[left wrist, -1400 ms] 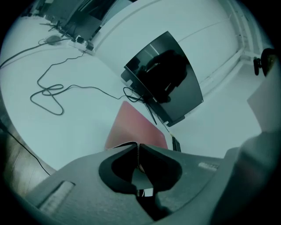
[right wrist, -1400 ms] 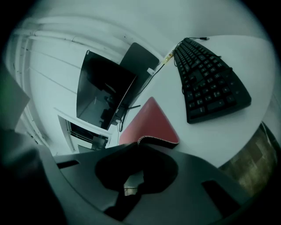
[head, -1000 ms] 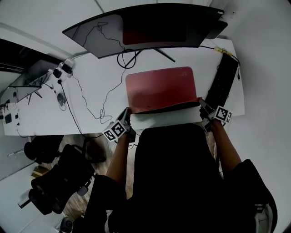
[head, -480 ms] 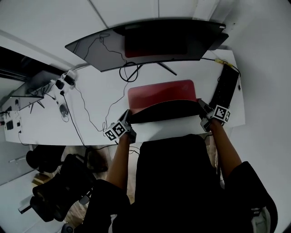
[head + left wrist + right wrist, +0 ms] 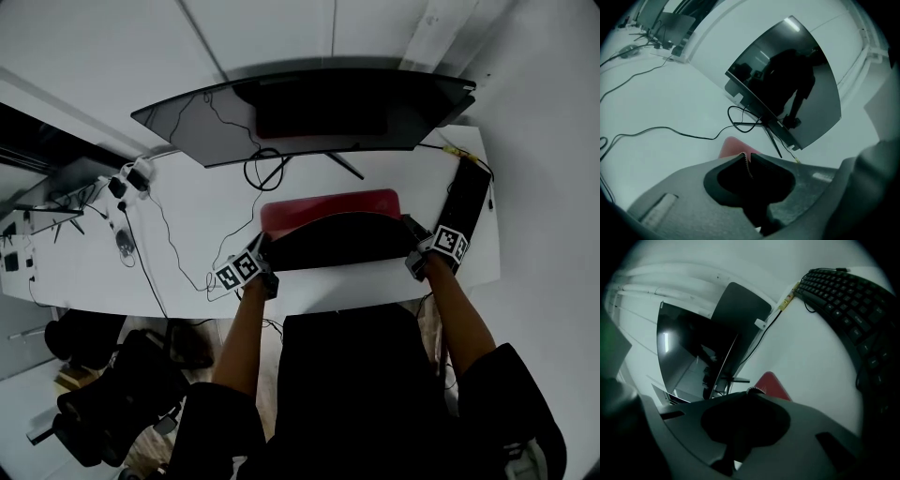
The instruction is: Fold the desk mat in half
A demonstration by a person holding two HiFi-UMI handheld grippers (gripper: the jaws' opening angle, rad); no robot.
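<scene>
The desk mat [image 5: 342,240] lies on the white desk [image 5: 84,267], its black underside turned up and over, so only a red strip [image 5: 328,205] shows at the far edge. My left gripper [image 5: 266,246] pinches the mat's lifted left corner; its jaws have just opened a little, and the stitched edge [image 5: 748,165] still sits between them. My right gripper [image 5: 411,227] is shut on the right corner. In the left gripper view the left gripper [image 5: 746,155] points past a red corner [image 5: 730,146]. In the right gripper view the right gripper [image 5: 752,391] has red mat [image 5: 771,384] just beyond it.
A curved monitor [image 5: 309,112] on a stand rises behind the mat. A black keyboard [image 5: 466,208] lies along the desk's right end. Cables [image 5: 183,234] trail over the desk's left half toward small devices [image 5: 122,178]. An office chair [image 5: 112,394] stands at the lower left.
Both grippers have carried the mat's near edge away from me toward the monitor and a little lower. The black underside now covers most of the red face.
</scene>
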